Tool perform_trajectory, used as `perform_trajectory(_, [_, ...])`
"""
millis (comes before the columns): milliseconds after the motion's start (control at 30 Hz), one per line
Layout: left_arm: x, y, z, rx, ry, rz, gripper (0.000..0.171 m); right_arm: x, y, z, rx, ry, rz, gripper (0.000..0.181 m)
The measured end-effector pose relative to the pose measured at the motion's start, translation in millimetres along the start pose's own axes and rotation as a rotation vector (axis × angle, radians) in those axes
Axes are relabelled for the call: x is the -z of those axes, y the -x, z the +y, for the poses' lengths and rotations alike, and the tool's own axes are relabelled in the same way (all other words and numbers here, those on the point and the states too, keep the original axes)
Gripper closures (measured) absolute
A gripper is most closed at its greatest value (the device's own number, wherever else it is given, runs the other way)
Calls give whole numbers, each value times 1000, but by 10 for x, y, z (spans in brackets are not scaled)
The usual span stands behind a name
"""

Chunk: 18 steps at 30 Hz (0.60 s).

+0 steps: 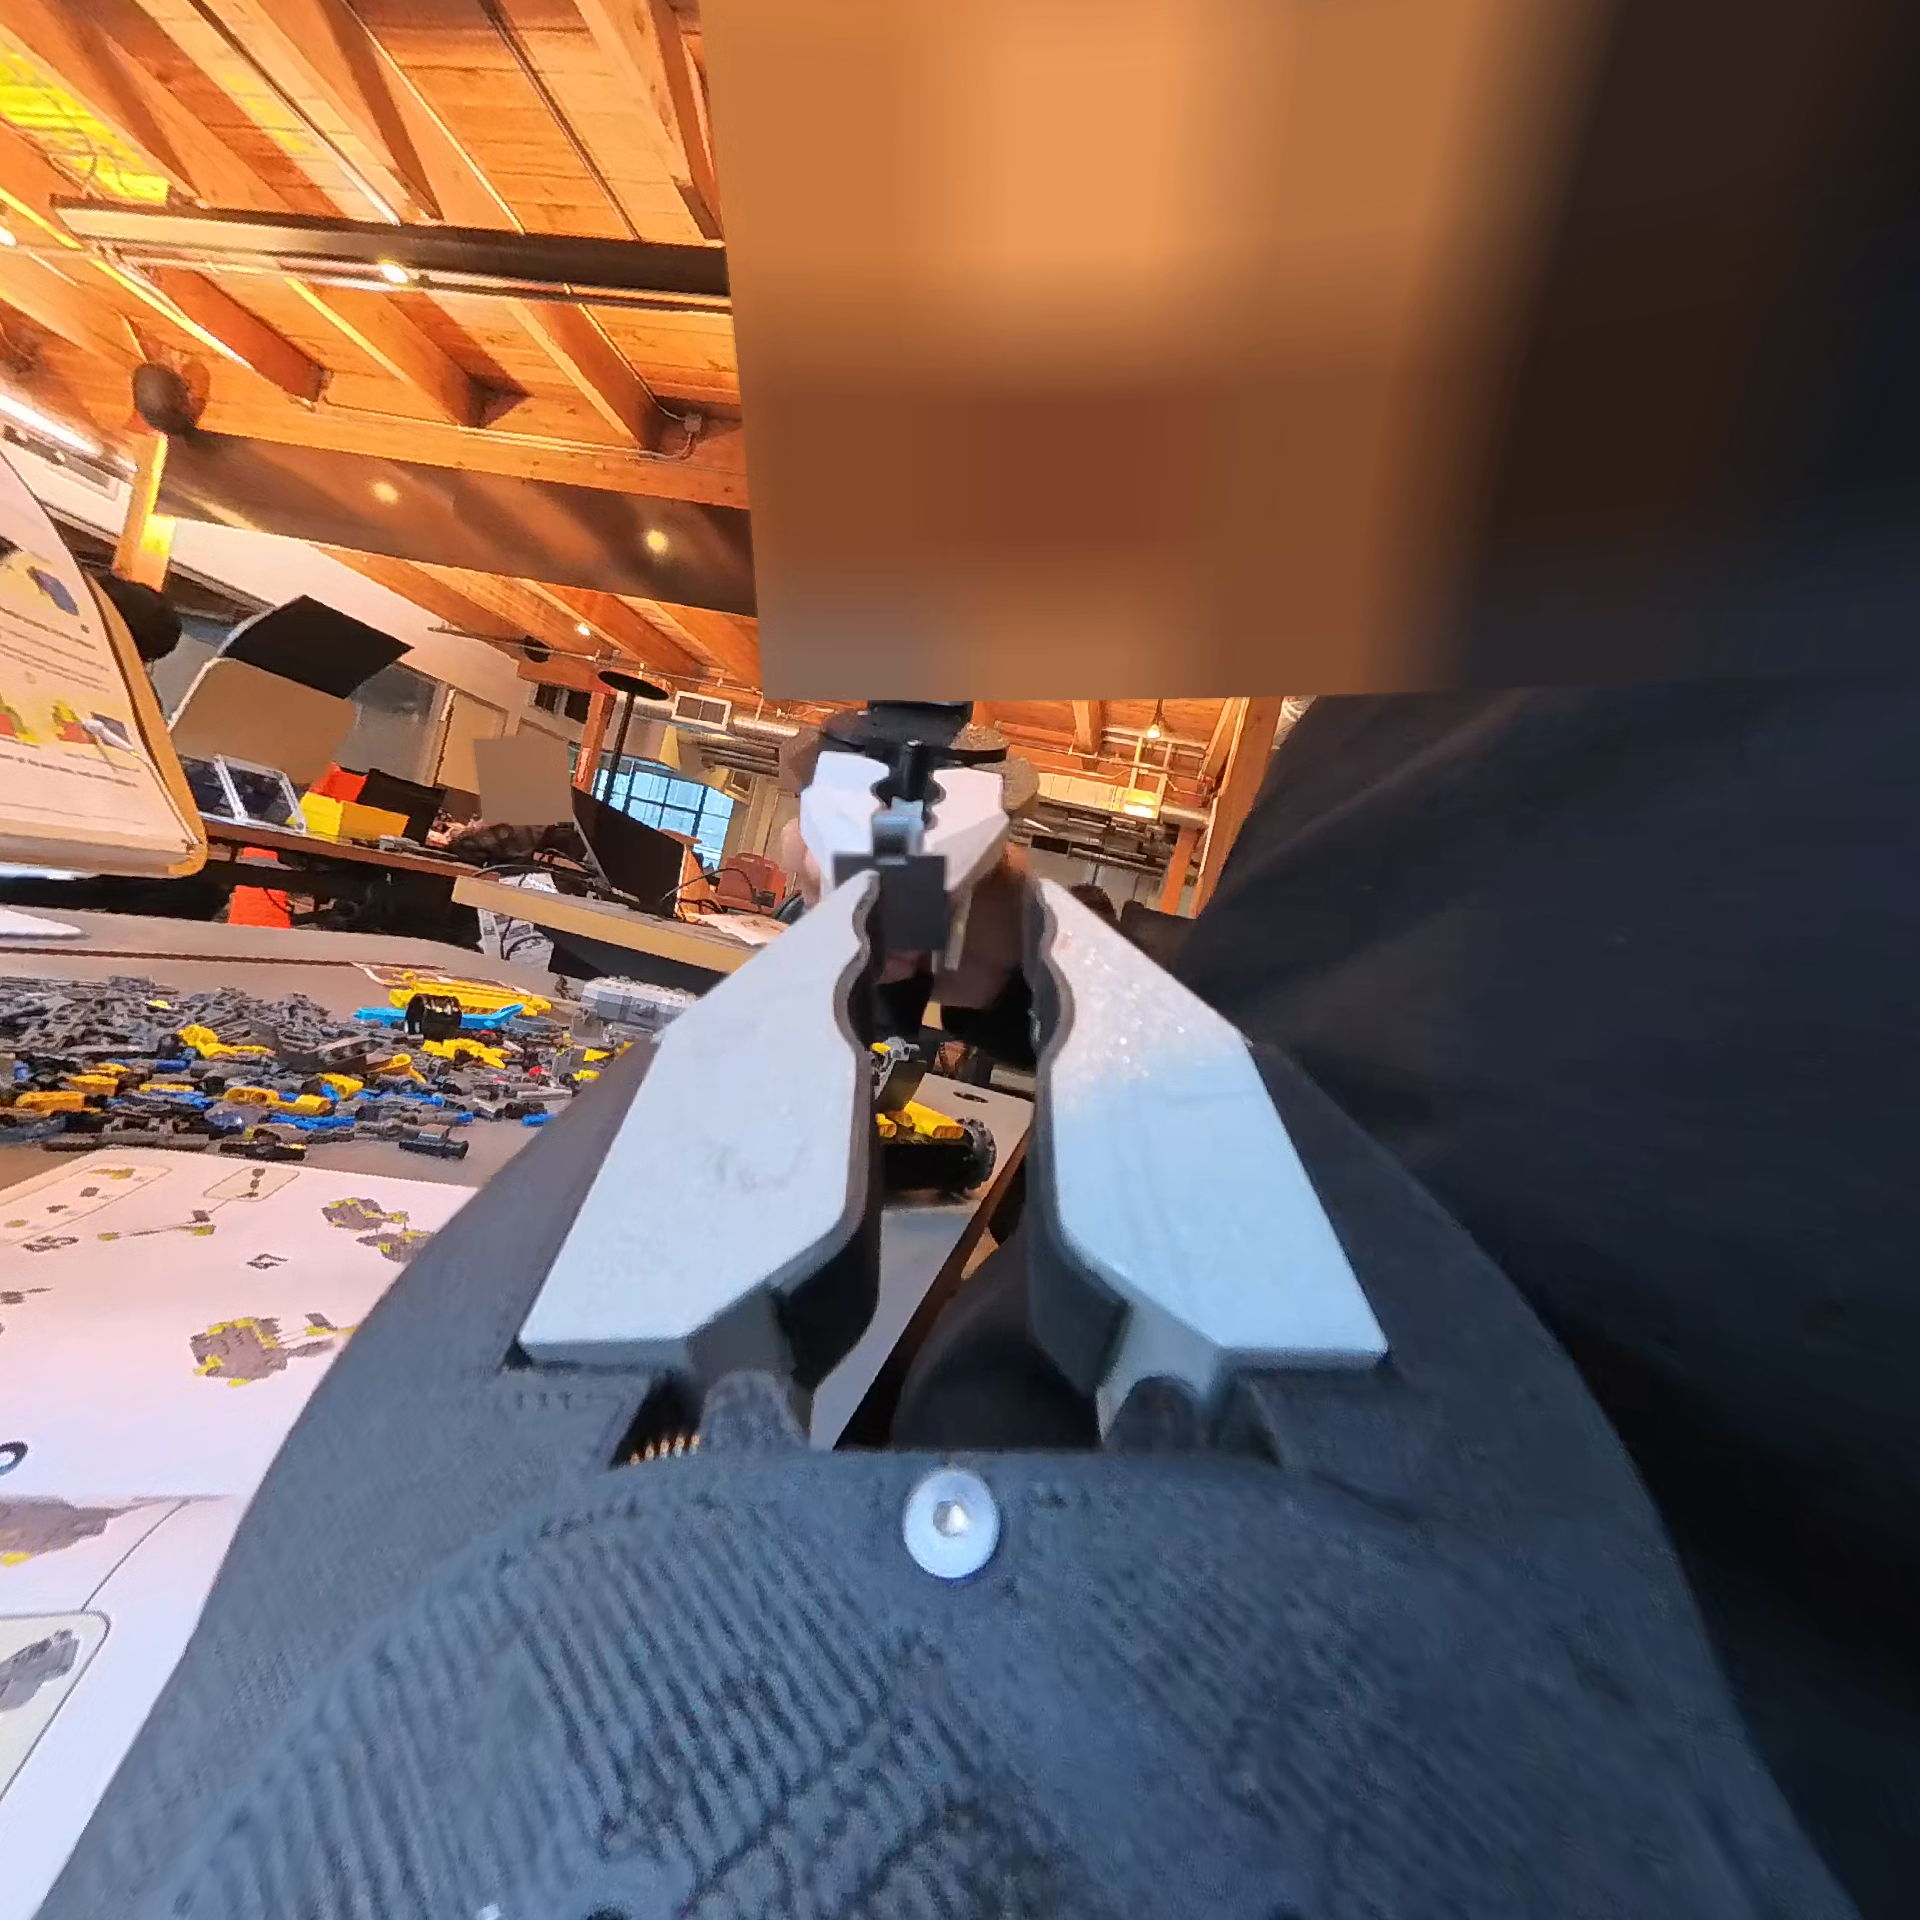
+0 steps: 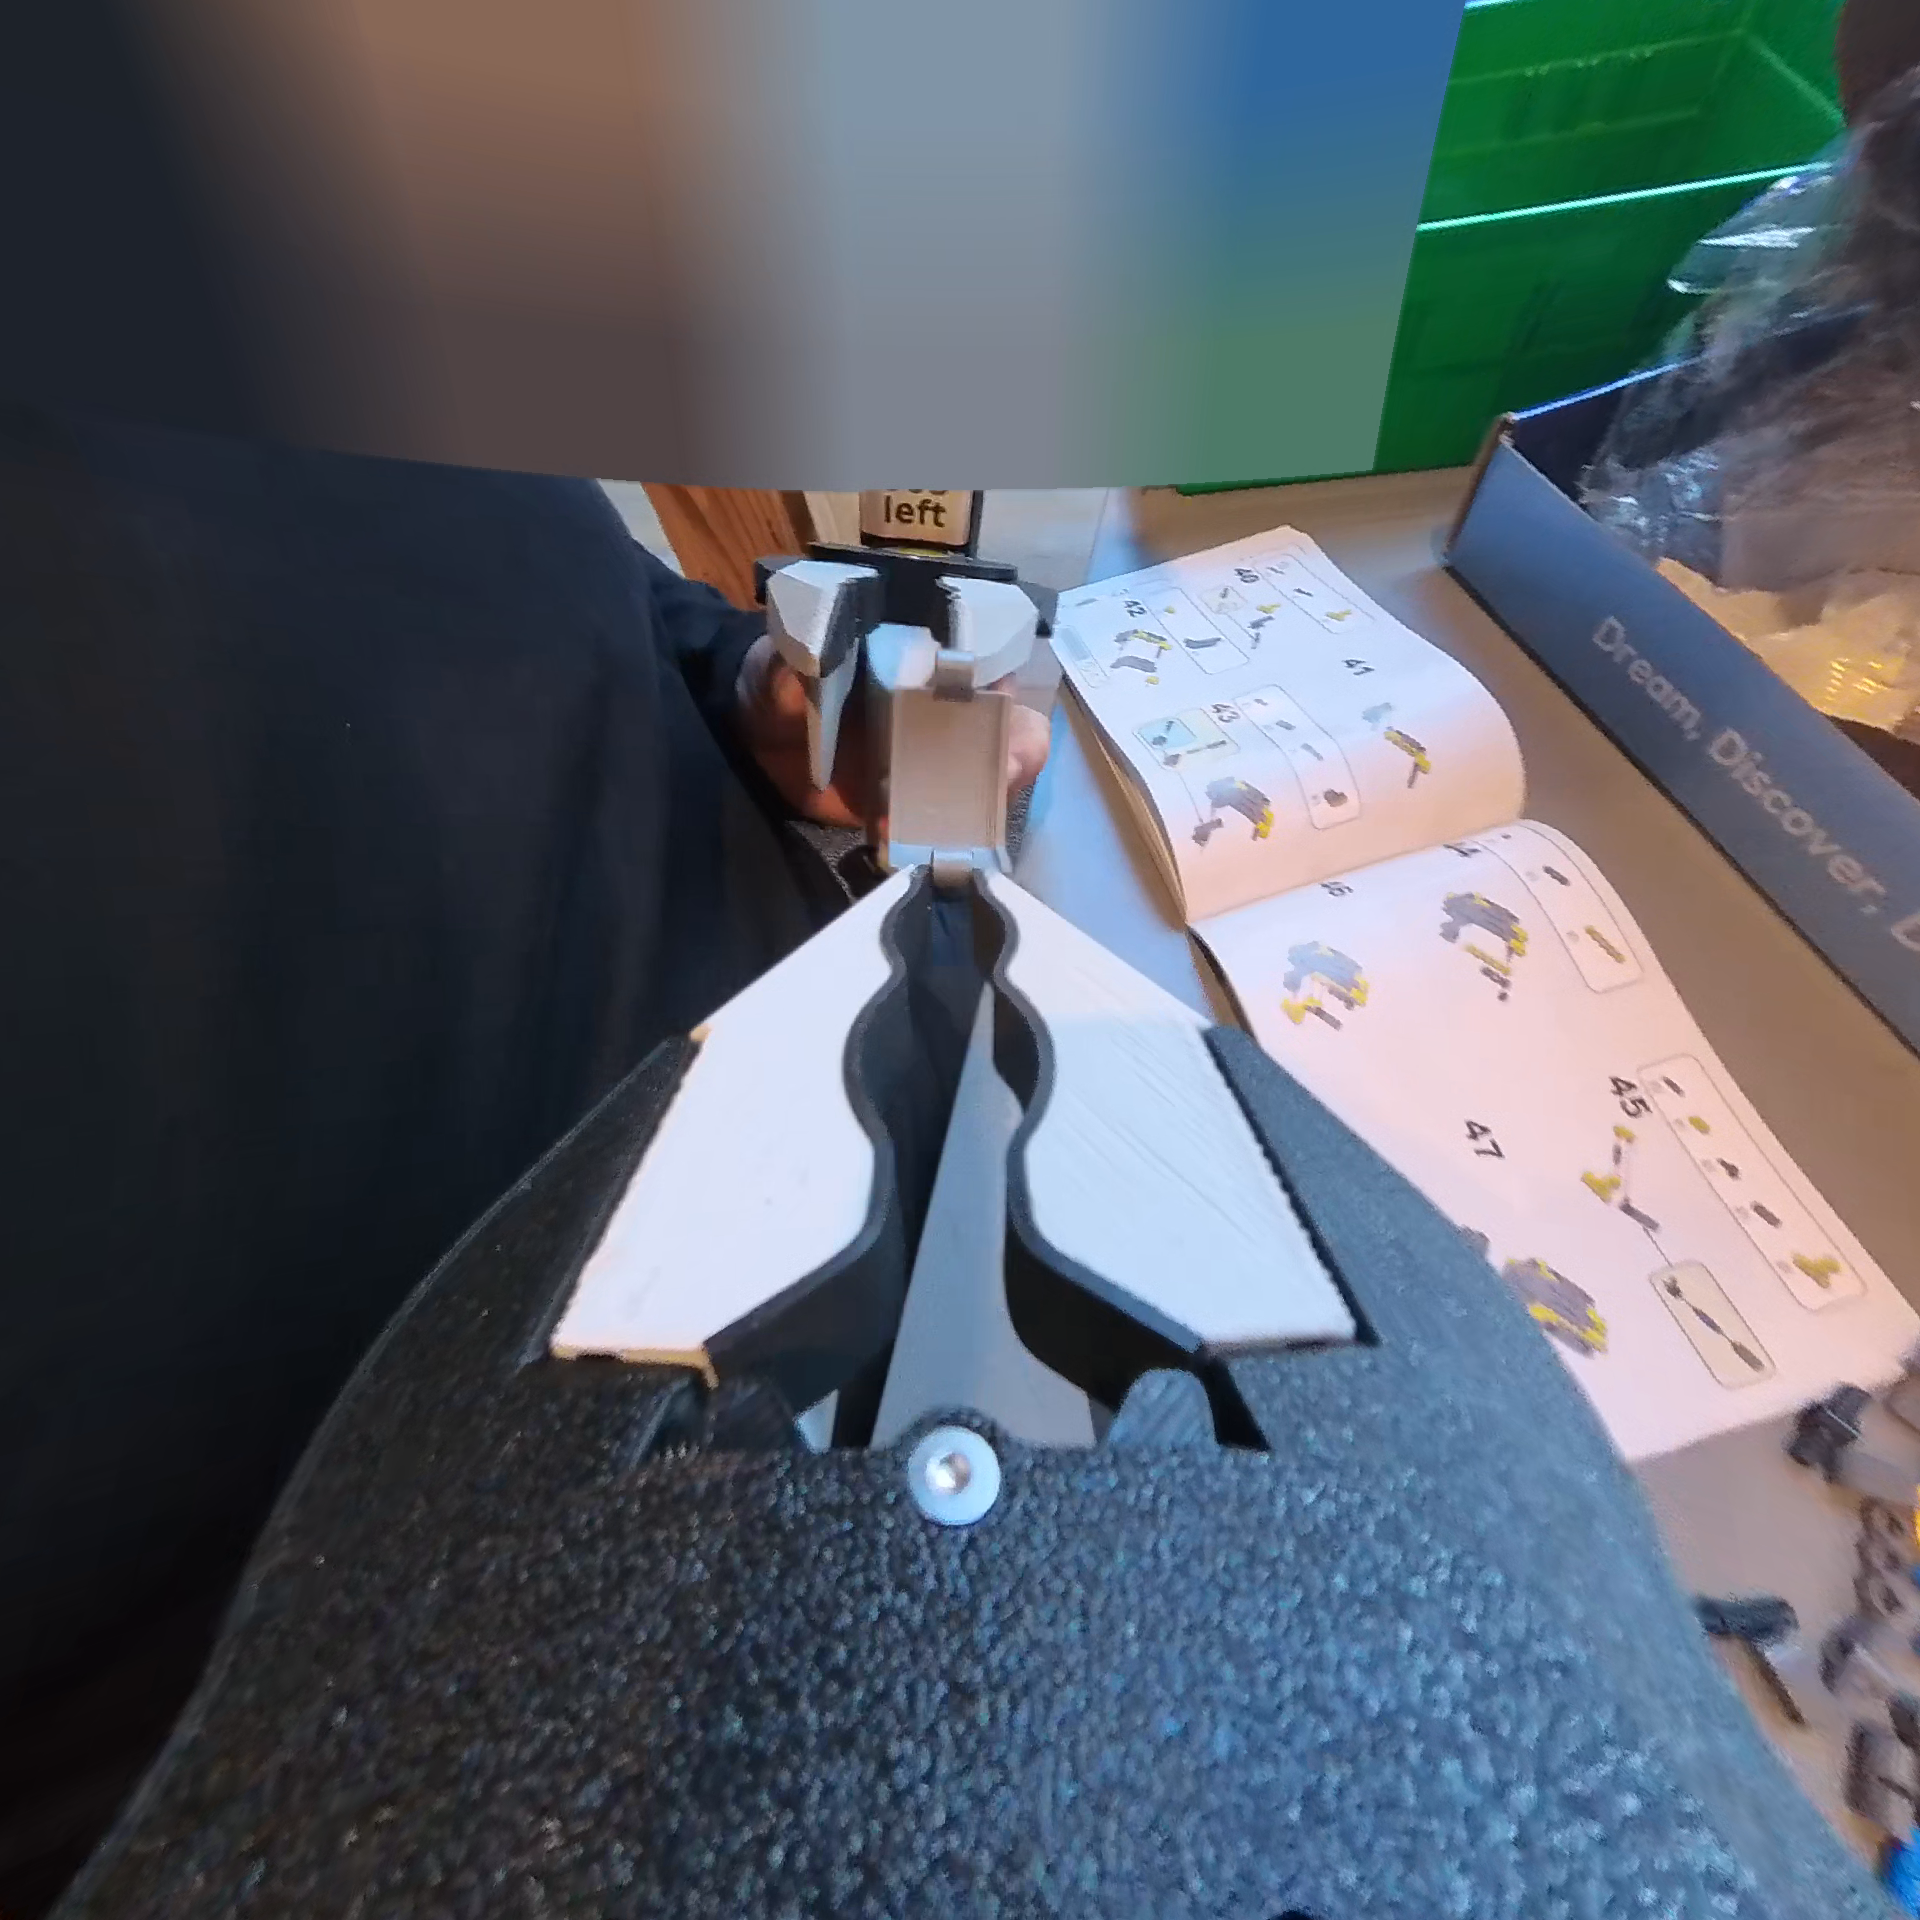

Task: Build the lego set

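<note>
Item, nearest in the right wrist view: the right tool (image 2: 951, 883), its two pale fingers drawn nearly together and pinching the small end tab of a flat gray piece (image 2: 945, 774). We list this piece as held up in the air between the two tools, in front of a person's dark garment (image 2: 312, 831) and off the near edge of the counter (image 2: 1558, 748). Item, nearest in the left wrist view: the left tool (image 1: 951, 894), narrowly parted. The flat piece lies against one finger, and a gap shows between it and the other finger, so we cannot say that this tool grips it. A hand (image 2: 790, 717) shows behind the left tool in the right wrist view. Item, beside the tools on the counter: an open instruction booklet (image 2: 1455, 987) with pictured building steps, pages facing up. Item, just past the left tool's fingers: a small yellow and black wheeled assembly (image 1: 935, 1138), partly hidden. Item, farther along the counter: a spread heap of small building parts (image 1: 260, 1049), gray, black, yellow and blue. Item, beyond the booklet: a long blue-gray box (image 2: 1714, 686) holding clear plastic bags. Item, farthest: a green crate (image 2: 1610, 260) behind the box, and a wooden beam ceiling (image 1: 416, 156) overhead.
</note>
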<state>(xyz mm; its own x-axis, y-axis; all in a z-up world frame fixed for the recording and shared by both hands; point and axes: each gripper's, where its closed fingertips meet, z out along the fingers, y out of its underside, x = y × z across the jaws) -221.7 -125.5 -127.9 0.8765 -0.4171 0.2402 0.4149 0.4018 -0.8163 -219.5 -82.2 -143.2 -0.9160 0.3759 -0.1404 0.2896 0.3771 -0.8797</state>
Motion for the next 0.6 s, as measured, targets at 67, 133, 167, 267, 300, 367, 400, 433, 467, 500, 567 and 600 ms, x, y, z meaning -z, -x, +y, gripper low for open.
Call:
perform_trajectory(67, [-9,12,28,19,10,-1,145,70,-54,31,1,15,34,174])
perform_trajectory(133, [-10,14,40,29,12,1,146,168,-144,83,12,53,90,174])
perform_trajectory(167, [-12,14,49,30,18,2,146,242,-204,122,20,82,125,174])
perform_trajectory(267, [-25,16,107,17,55,-2,150,590,-484,247,29,180,266,174])
perform_trajectory(300, [-32,36,156,9,84,-15,155,739,-600,290,22,208,317,174])
perform_trajectory(367, [-50,37,278,-6,157,-16,171,1061,-863,395,-5,263,419,174])
perform_trajectory(400, [-61,40,328,-13,188,-20,171,1221,-999,457,-26,289,465,174])
perform_trajectory(433, [-74,59,373,-14,216,-37,171,1367,-1125,526,-53,313,500,174])
perform_trajectory(467, [-84,78,418,-12,244,-55,171,1494,-1245,611,-85,337,524,174])
perform_trajectory(500, [-91,106,466,-5,275,-80,171,1609,-1369,703,-119,360,550,174])
perform_trajectory(567, [-88,153,584,-6,352,-120,171,1751,-1565,897,-186,392,566,174])
perform_trajectory(600, [-80,169,644,-26,393,-133,171,1770,-1625,997,-227,403,550,174])
